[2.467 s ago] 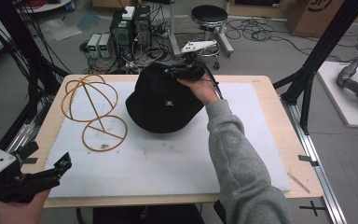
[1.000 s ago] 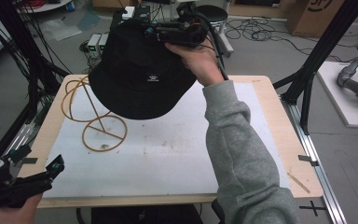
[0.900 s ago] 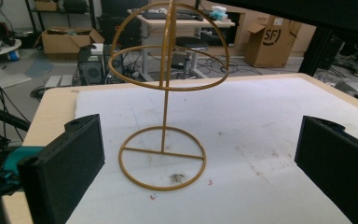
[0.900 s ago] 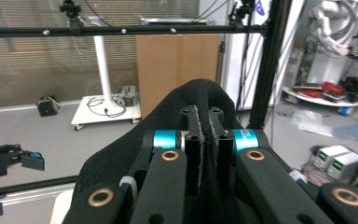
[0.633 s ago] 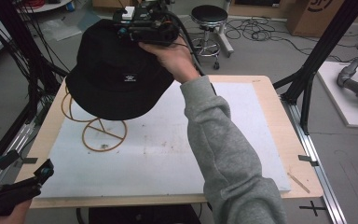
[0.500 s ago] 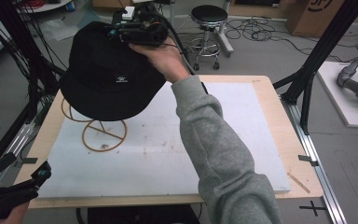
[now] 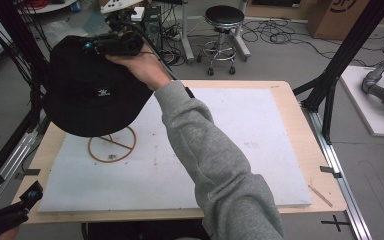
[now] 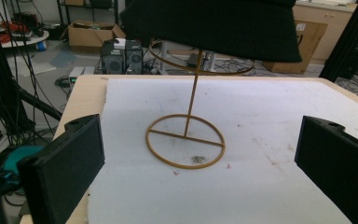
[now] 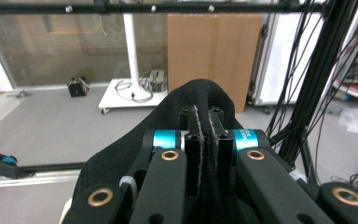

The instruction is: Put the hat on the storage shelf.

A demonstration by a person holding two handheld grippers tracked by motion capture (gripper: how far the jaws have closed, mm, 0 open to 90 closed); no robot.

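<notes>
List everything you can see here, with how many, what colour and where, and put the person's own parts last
Hat: one, black, held up in the air over the stand at the table's far left.
Wire stand: one, yellow-brown, ring base on the white mat, left side.
Mat: one, white, covering the wooden table.
Stool: one, black seat, on the floor beyond the table.
Cardboard box: one, brown, far right floor.
Left claw: one, black, jaws wide apart, at the near left corner.
Right claw: one, black, shut on the hat.
Sleeve: one, grey, right arm.
</notes>
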